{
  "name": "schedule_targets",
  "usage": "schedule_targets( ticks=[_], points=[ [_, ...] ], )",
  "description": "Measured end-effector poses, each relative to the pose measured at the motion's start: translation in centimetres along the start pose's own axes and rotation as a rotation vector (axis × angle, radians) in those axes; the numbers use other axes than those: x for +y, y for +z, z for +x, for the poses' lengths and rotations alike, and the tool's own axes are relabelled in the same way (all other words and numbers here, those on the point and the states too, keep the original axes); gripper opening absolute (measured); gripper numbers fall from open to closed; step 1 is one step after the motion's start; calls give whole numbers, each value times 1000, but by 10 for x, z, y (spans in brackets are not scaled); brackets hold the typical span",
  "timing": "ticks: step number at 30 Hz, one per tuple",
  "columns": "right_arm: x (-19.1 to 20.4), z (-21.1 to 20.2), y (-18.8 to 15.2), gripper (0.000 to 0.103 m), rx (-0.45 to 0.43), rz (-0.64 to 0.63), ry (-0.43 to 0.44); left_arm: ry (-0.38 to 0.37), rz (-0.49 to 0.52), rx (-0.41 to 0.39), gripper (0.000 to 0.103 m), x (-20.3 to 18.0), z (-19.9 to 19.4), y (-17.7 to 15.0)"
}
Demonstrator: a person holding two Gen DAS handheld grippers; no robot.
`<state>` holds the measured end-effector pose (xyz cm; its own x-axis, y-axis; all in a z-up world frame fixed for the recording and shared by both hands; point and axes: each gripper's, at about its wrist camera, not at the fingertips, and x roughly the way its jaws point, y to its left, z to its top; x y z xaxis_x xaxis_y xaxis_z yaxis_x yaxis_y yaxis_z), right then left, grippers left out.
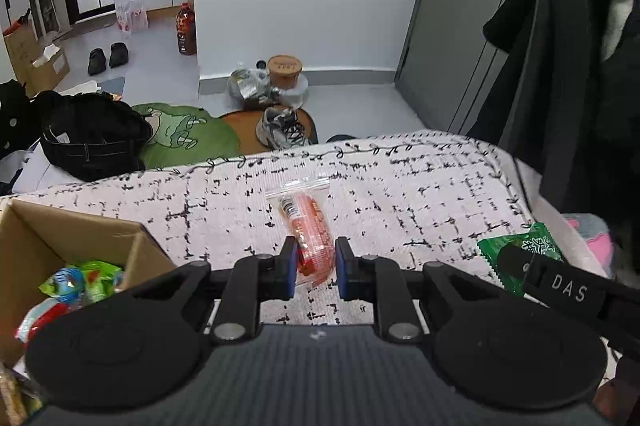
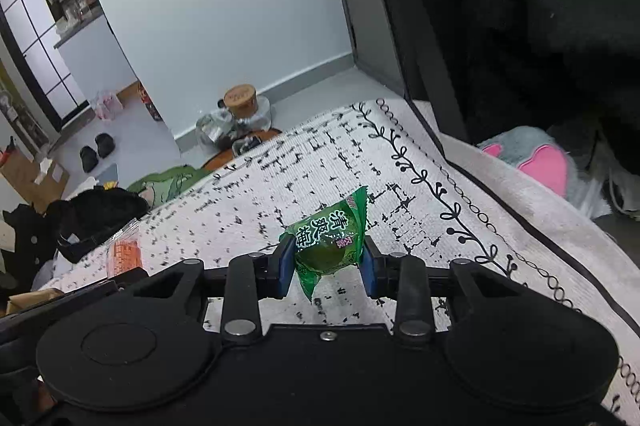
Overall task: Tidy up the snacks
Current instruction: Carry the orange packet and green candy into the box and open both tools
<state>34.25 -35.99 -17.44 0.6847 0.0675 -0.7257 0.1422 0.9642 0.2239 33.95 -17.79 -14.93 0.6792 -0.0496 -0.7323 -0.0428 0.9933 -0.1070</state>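
My left gripper [image 1: 315,268] is shut on an orange snack in a clear zip bag [image 1: 310,232], held above the white patterned cloth [image 1: 400,193]. In the right wrist view my right gripper [image 2: 327,262] is shut on a green wrapped plum candy [image 2: 330,238], its blue pads pressing both sides. The same candy [image 1: 516,252] and the right gripper's black body show at the right of the left wrist view. The orange snack [image 2: 125,254] appears at the left of the right wrist view. A cardboard box [image 1: 60,246] at the lower left holds several colourful snack packets [image 1: 80,280].
The cloth covers a raised surface whose far edge [image 1: 320,149] drops to a floor strewn with shoes [image 1: 282,129], jars [image 1: 285,69], a green mat [image 1: 180,133] and black bags [image 1: 88,133]. Dark coats [image 1: 580,65] hang at the right. A grey and pink plush [image 2: 536,157] lies beside the cloth.
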Motion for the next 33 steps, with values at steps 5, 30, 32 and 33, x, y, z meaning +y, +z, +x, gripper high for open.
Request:
schedule_targets(
  ticks=[5, 30, 32, 33],
  points=[
    [7, -20, -2, 33, -33, -2, 12, -18, 17, -49, 18, 5, -27, 3],
    [74, -77, -18, 32, -133, -43, 128, 16, -43, -109, 18, 99, -113, -4],
    [81, -78, -20, 32, -135, -52, 138, 25, -61, -105, 18, 109, -116, -6],
    [85, -79, -21, 32, -136, -56, 142, 28, -70, -103, 18, 114, -117, -7]
  ],
)
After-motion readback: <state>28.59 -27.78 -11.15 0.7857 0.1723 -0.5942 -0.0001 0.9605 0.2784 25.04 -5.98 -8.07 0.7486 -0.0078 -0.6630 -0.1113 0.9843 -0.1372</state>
